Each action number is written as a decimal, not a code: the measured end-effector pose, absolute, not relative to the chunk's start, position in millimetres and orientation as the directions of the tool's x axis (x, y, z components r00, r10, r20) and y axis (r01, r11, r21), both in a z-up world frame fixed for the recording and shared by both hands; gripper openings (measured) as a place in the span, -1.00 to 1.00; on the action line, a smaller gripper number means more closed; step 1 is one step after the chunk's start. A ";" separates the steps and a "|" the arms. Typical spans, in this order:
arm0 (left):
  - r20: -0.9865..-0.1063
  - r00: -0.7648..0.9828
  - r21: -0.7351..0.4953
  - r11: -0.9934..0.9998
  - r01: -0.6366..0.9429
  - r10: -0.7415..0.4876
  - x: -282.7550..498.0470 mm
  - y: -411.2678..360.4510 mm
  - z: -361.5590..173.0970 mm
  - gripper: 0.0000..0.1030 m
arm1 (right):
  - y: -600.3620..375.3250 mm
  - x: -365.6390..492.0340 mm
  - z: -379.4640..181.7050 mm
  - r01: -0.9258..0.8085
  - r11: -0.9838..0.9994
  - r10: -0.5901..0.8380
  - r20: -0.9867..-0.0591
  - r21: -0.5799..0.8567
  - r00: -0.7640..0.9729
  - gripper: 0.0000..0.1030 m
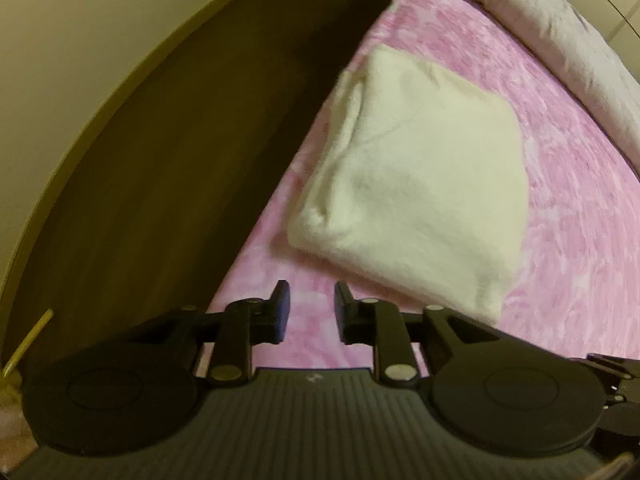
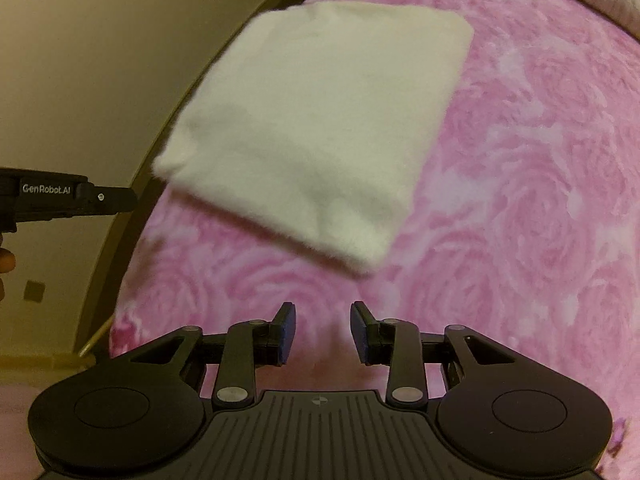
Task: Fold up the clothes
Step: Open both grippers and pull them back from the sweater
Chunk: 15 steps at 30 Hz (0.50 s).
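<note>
A cream fluffy garment (image 1: 416, 176) lies folded into a thick rectangle on the pink rose-patterned bed cover (image 1: 560, 240). It also shows in the right wrist view (image 2: 316, 128), near the bed's left edge. My left gripper (image 1: 311, 310) is open and empty, held above the cover just short of the garment's near edge. My right gripper (image 2: 323, 330) is open and empty, also above the cover in front of the garment. The left gripper's body (image 2: 60, 196) shows at the left edge of the right wrist view.
A dark floor (image 1: 180, 184) and a beige wall (image 1: 80, 40) lie left of the bed. A pale rolled blanket (image 1: 560, 28) lies along the far side of the bed. The pink cover (image 2: 540, 200) spreads to the right.
</note>
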<state>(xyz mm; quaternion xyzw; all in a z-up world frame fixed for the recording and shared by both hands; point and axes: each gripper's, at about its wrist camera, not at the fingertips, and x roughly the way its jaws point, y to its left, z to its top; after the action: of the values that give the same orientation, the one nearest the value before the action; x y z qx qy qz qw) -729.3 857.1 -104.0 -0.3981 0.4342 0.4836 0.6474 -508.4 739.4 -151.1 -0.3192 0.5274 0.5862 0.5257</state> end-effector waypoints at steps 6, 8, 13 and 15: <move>-0.938 0.139 -0.101 0.131 -0.986 0.317 -717.5 823.7 -64.7 -0.39 | 730.1 -495.4 -111.2 -0.959 0.082 0.332 -0.915 0.271 -0.230 0.05; -0.936 0.125 -0.095 0.106 -0.990 0.329 -711.1 813.4 -53.8 -0.37 | 726.8 -490.4 -99.0 -0.960 0.075 0.346 -0.910 0.268 -0.228 0.06; -0.923 0.086 -0.076 0.039 -0.996 0.375 -700.1 773.8 -22.9 -0.34 | 713.8 -481.3 -68.2 -0.961 0.022 0.380 -0.891 0.276 -0.247 0.07; -0.919 0.066 -0.062 0.022 -0.998 0.389 -695.3 759.4 -14.1 -0.33 | 707.7 -477.3 -57.4 -0.959 -0.002 0.389 -0.883 0.284 -0.262 0.08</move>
<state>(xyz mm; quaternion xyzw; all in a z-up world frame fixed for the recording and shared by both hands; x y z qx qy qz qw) -695.3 759.4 -14.1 -0.4045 0.3762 0.5705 0.6078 -477.3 707.7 -57.4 -0.3024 0.4707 0.6400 0.5267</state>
